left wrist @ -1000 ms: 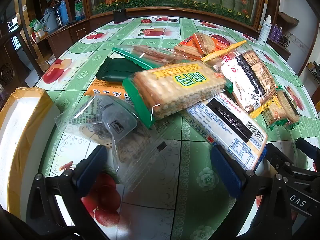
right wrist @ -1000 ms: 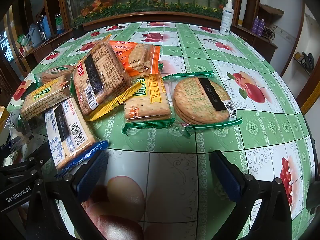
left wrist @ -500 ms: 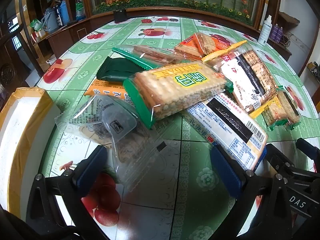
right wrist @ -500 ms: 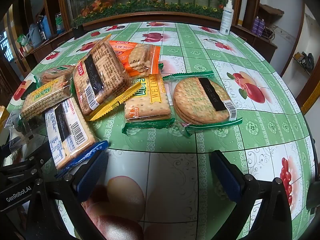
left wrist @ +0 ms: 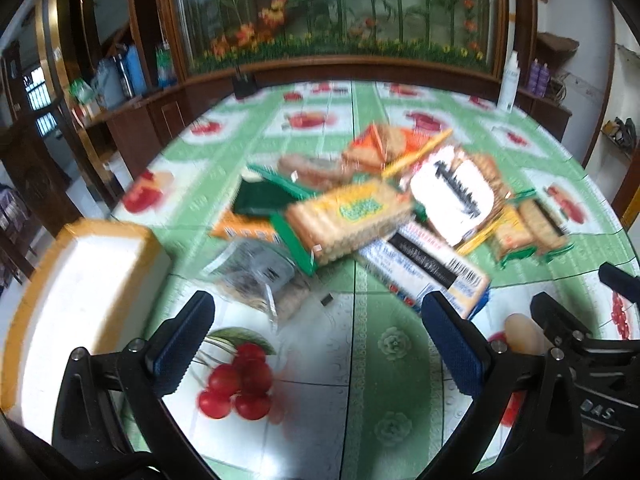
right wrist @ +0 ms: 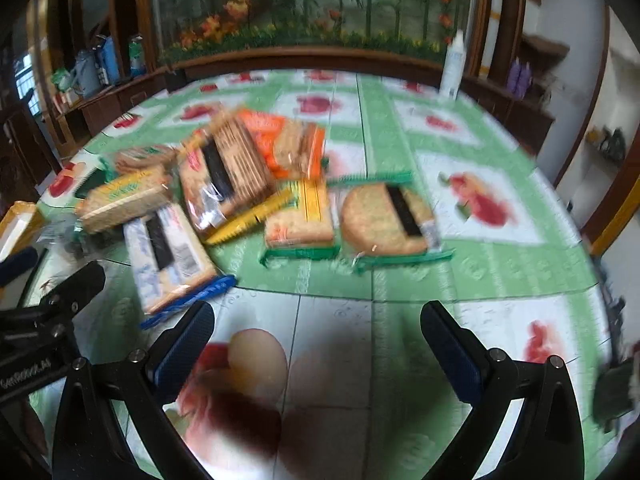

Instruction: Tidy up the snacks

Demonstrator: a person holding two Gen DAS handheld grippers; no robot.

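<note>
Starting at my far left, a white foam box [left wrist: 76,280] with an orange-taped rim sat at the table's edge, and I could see nothing inside it; my left tongs [left wrist: 316,344] were spread wide just beside it, gripping nothing, above the fruit-printed tablecloth [left wrist: 360,400]; just ahead lay a clear crumpled packet [left wrist: 256,280], then the green-ended cracker pack [left wrist: 352,220] riding on top of the heap, and the blue-edged biscuit pack [left wrist: 432,276] close to the right finger; further right, a yellow-trimmed pack [right wrist: 228,176], an orange pack [right wrist: 288,144], a square cracker pack [right wrist: 300,220] and a round-biscuit pack [right wrist: 384,220] lay touching or overlapping; my right tongs [right wrist: 316,344] also gaped wide, empty, near that pile; both views were blurred; as I judged it, the sorting had not begun, since every snack was still heaped on the table.
</note>
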